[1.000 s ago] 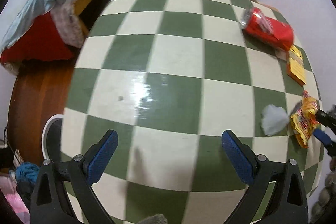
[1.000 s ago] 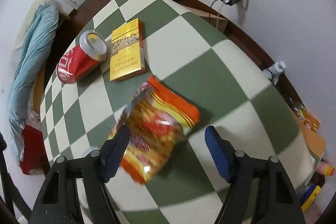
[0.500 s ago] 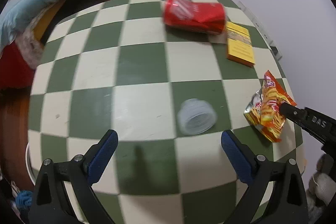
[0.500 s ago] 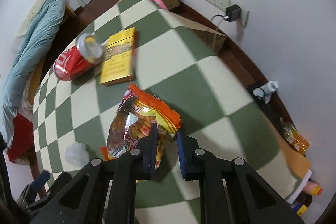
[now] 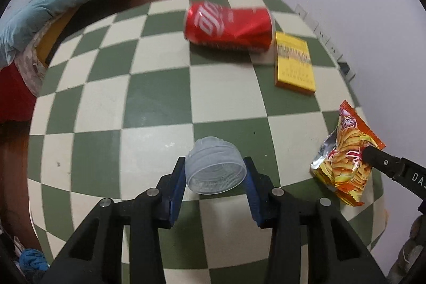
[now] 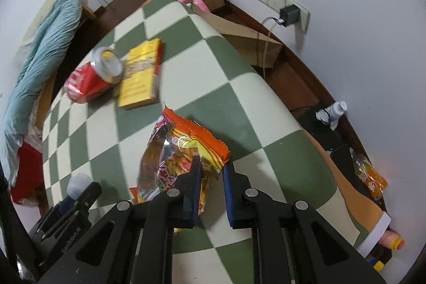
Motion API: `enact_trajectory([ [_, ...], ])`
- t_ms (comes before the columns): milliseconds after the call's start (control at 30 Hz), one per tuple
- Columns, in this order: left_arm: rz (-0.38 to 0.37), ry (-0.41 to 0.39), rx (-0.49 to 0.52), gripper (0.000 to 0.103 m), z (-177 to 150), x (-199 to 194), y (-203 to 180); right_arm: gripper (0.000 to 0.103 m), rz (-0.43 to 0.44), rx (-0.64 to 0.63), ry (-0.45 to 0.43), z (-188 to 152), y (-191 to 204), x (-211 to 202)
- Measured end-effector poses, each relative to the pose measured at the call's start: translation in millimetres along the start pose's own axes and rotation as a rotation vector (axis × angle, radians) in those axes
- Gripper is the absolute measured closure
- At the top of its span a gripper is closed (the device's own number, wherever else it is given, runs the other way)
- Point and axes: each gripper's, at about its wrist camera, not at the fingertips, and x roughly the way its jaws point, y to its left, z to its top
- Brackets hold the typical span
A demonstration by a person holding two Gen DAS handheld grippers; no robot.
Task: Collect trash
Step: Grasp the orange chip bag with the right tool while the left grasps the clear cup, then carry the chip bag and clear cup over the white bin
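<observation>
The left gripper is pinching a thin plastic cup at six o'clock; it is likely light and crushable, best held by its sides. At three o'clock, the right gripper is clamping the crinkly, slippery snack bag by its edge.

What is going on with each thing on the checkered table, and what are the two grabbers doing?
Left gripper: shut on the plastic cup.
Plastic cup: on its side, between the pads.
Right gripper: shut on the snack bag.
Snack bag: torn open, crumpled.
Red can: lying down, dented.
Yellow box: flat, closed.
</observation>
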Motion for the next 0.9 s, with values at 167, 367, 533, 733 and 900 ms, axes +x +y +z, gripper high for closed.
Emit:
enact_trajectory([
  [167, 0.025, -0.083, -0.001, 0.065, 5, -41, 16, 0.089, 0.052, -0.062, -0.036, -1, 24, -27],
  [367, 0.037, -0.17, -0.04, 0.065, 7, -95, 53, 0.09, 0.134, -0.153, -0.075, -9, 70, -67],
  [533, 0.063, -0.243, -0.092, 0.065, 6, -144, 103, 0.09, 0.218, -0.248, -0.1, -23, 128, -98],
  [733, 0.127, -0.305, -0.165, 0.065, -11, -193, 174, 0.09, 0.323, -0.361, -0.089, -55, 210, -118],
  [900, 0.191, -0.327, -0.251, 0.065, -38, -222, 243, 0.09, 0.394, -0.468, -0.041, -98, 285, -116],
])
